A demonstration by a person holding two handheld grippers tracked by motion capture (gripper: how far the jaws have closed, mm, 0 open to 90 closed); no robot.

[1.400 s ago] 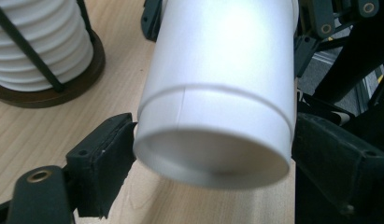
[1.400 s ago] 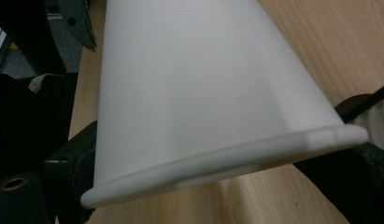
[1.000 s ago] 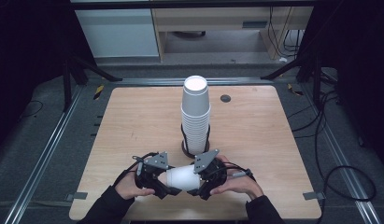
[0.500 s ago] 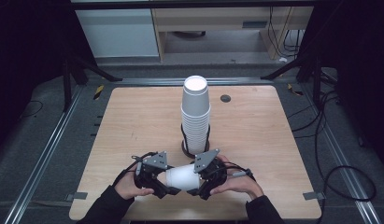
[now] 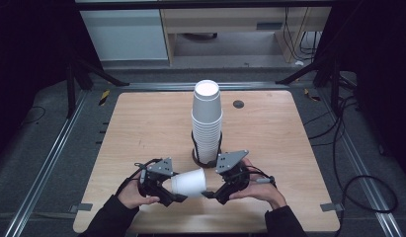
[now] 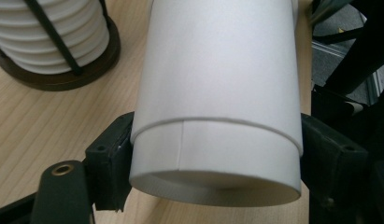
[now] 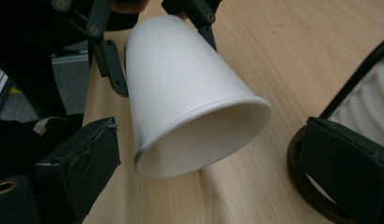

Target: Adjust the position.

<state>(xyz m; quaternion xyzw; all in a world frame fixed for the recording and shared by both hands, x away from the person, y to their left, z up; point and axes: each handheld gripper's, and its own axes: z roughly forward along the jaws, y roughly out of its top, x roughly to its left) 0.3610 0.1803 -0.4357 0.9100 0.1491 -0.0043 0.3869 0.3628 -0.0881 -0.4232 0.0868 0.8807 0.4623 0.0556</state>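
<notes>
Paper cup (image 5: pixel 188 183) held sideways over the near edge of the wooden table (image 5: pixel 141 128), in front of the cup stack (image 5: pixel 207 118).

High view: left gripper (image 5: pixel 172 193) clamps the cup's base end; the open mouth faces the right gripper (image 5: pixel 209 194). Left gripper view: both black pads (image 6: pixel 112 163) press the cup wall, and the seam (image 6: pixel 181 142) shows. Right gripper view: jaws stand wide, the cup rim (image 7: pixel 203 135) lies between them untouched, and the dark stack holder base (image 7: pixel 304 182) sits just beside.
</notes>
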